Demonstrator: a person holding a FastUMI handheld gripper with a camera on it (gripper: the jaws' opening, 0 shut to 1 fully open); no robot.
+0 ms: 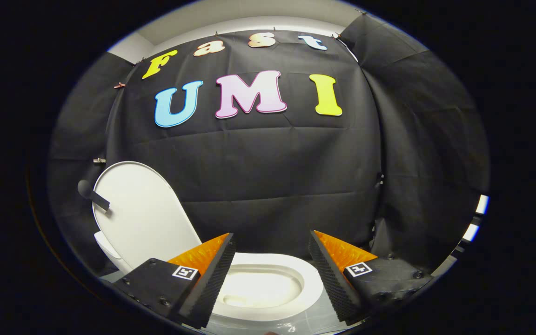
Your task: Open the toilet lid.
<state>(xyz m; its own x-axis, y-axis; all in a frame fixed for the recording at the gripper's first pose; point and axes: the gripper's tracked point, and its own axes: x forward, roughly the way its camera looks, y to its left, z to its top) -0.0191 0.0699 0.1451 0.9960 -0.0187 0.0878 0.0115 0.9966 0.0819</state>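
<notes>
The white toilet lid [140,214] stood raised, tilted back against the black cloth wall behind it, up and to the left of my hand-held gripper [271,263]. A short dark handle with a rounded knob [92,194] stuck out from the lid's left edge. Below it the white seat [312,284] lay flat around the open bowl [258,289], which sat between and just beyond my two fingers. Going by how things lay, I judged the lid already open.

My hand-held gripper was spread wide and held nothing. The ridged black pad of the left finger [214,279] and that of the right [331,279] stood well apart, the orange backs showing behind them, and neither touched the lid or the seat.

The risk, as I judged it, was the lid falling shut again. I could not tell whether it leaned past its balance point or only rested lightly on the loose cloth. A brush from my left finger or from the handle side as I pulled away could have tipped it forward onto the seat. Cloth giving way behind it could have done the same.
</notes>
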